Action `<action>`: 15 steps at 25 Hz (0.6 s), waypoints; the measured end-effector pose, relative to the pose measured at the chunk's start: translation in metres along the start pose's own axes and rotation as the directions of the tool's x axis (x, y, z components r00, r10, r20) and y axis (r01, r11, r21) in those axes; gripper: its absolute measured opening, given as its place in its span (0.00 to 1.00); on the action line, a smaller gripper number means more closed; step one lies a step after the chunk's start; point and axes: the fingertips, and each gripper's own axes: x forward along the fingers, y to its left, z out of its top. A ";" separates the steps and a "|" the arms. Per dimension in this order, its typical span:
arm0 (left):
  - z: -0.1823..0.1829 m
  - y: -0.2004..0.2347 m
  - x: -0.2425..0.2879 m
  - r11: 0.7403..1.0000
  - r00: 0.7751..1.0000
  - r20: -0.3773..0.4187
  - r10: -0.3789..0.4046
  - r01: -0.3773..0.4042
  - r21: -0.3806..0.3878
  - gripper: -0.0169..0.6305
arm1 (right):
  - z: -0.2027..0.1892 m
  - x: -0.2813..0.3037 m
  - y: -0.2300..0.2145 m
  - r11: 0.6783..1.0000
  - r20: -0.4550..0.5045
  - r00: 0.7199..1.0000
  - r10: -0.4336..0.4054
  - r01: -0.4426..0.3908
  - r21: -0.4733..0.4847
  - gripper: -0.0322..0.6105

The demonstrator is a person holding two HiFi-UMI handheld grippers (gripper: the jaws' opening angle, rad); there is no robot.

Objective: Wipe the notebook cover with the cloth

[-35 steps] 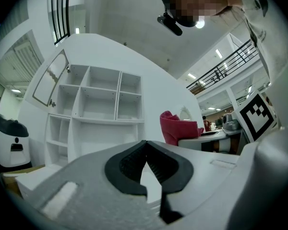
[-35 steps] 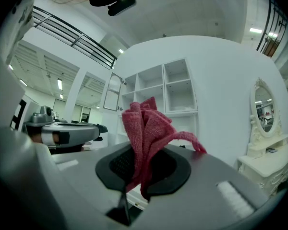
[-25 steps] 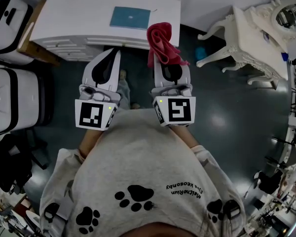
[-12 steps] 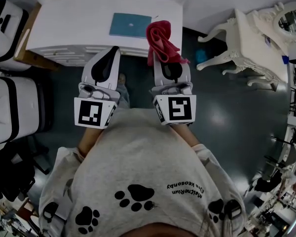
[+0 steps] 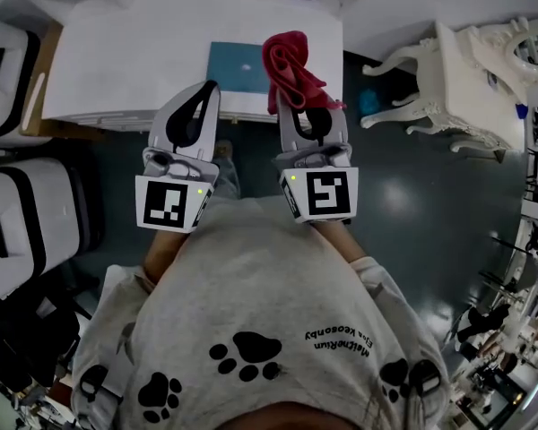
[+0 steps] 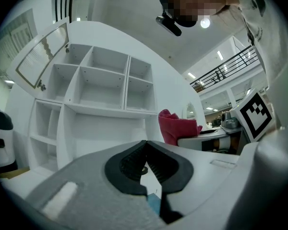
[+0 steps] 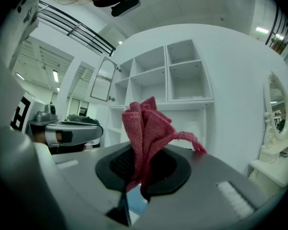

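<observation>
notebook point(image 5: 236, 65) — teal, lying flat | cloth point(image 5: 291, 65) — red, bunched in right claw point(image 7: 140, 176)

One notebook point(image 5: 238, 65), one cloth point(image 5: 291, 61), one table point(image 5: 125, 61), two grippers: left gripper point(image 5: 208, 92), right gripper point(image 5: 303, 110).

Grey sweatshirt point(image 5: 278, 294) with black paw prints point(image 5: 244, 358) and seemingly upside-down lettering point(image 5: 337, 343).

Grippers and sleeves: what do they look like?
Both the left gripper and right gripper have pale grey wedge-shaped jaws with black ribbed pads, and a white cube with black square markers behind. The sleeves are light grey, with black paw prints.
</observation>
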 end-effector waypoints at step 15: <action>-0.028 0.072 0.067 0.994 0.993 -0.045 -0.109 0.108 -0.022 0.02 | -0.017 0.088 -0.014 0.995 -0.054 0.994 -0.099 0.099 -0.009 0.13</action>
